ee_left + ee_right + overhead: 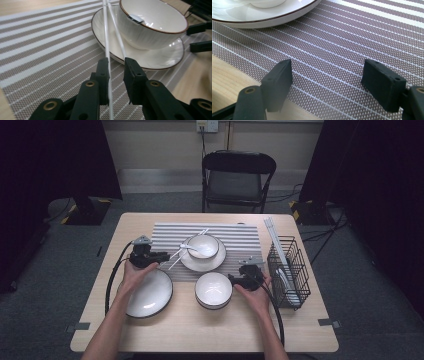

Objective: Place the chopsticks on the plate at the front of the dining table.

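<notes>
Two white chopsticks [176, 255] lean from the striped placemat [240, 237] onto a white plate [218, 261] that carries a bowl [205, 243] with a white spoon [190, 248]. My left gripper [166, 255] points at their lower ends. In the left gripper view one chopstick [107, 50] runs down between the narrowly parted jaws of the left gripper [116, 62] along the left pad, and the right pad stands clear of it. My right gripper [233, 279] is beside a second bowl [213, 290]; the right gripper [327, 67] is wide open over the placemat's edge [337, 37], holding nothing.
A dark-rimmed flat plate [150, 294] lies under my left forearm at the front left. A black wire rack [289, 270] with white items stands at the table's right edge. A folding chair [237, 177] is behind the table.
</notes>
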`<state>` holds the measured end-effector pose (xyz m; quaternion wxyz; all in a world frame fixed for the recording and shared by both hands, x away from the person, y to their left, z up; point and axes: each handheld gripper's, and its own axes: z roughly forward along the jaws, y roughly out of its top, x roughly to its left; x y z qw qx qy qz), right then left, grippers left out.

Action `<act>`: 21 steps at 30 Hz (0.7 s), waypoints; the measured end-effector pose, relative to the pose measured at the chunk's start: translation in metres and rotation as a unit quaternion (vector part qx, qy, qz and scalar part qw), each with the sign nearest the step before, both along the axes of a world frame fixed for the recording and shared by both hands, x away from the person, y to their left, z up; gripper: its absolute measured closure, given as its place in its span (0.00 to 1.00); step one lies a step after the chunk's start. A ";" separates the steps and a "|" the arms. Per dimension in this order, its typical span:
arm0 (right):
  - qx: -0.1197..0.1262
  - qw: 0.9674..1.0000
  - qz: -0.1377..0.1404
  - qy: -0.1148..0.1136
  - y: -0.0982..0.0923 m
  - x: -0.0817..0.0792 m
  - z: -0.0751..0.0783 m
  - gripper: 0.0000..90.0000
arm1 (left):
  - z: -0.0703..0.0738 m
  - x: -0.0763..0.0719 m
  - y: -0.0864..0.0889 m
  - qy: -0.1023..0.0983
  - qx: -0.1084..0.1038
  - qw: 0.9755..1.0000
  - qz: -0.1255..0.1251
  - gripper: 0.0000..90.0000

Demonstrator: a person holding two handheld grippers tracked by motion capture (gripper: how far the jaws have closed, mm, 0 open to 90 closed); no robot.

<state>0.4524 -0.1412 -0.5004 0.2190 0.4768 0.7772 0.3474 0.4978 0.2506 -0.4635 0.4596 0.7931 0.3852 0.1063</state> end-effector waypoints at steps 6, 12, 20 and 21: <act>0.000 1.000 0.000 0.000 0.000 0.000 0.000 0.27 | -0.008 -0.001 0.005 0.007 0.007 1.000 0.008 0.80; 0.000 1.000 0.000 0.000 0.000 0.000 0.000 0.27 | -0.010 0.001 0.000 0.016 0.016 1.000 0.004 0.80; 0.000 1.000 0.000 0.000 0.000 0.000 0.000 0.27 | -0.017 0.005 -0.008 0.020 0.032 0.999 0.007 0.91; 0.000 1.000 0.000 0.000 0.000 0.000 0.000 0.27 | -0.018 0.005 -0.009 0.020 0.030 0.999 0.005 0.94</act>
